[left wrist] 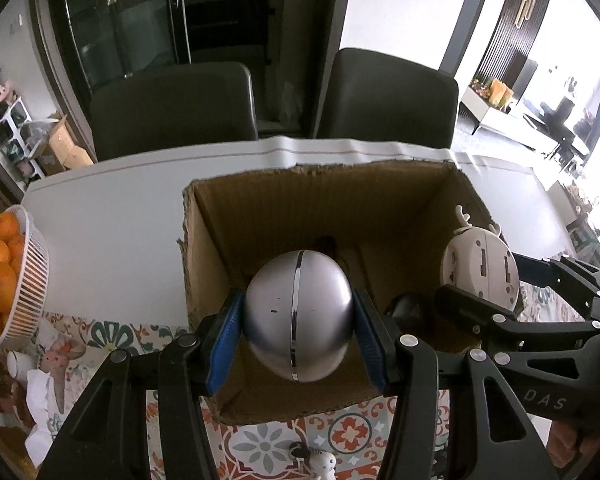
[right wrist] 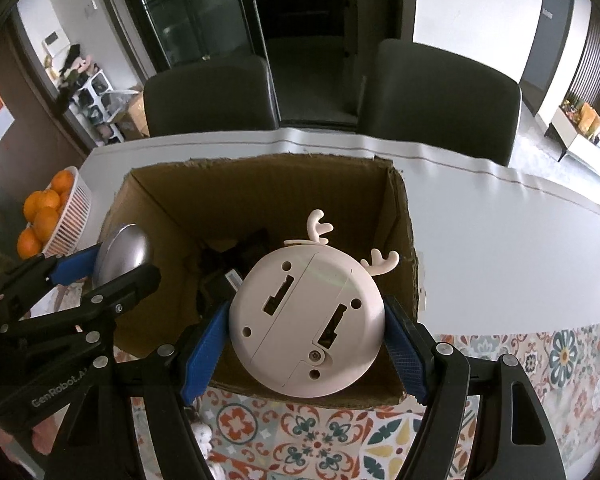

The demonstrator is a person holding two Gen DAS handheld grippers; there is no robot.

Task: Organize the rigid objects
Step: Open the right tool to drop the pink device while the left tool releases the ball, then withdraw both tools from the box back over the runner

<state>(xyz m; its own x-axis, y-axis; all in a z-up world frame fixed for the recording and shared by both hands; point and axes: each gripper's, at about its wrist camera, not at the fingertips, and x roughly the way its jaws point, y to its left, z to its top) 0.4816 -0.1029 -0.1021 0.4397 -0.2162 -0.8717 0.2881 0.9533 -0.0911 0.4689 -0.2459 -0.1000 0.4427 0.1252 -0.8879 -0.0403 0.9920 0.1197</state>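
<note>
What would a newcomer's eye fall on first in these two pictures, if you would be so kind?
First the two things held over the open cardboard box: a shiny silver egg-shaped gadget clamped in the left gripper, and a round cream gadget with little antlers, its underside facing the camera, clamped in the right gripper. Next, the white basket of oranges at the table's left edge.
</note>
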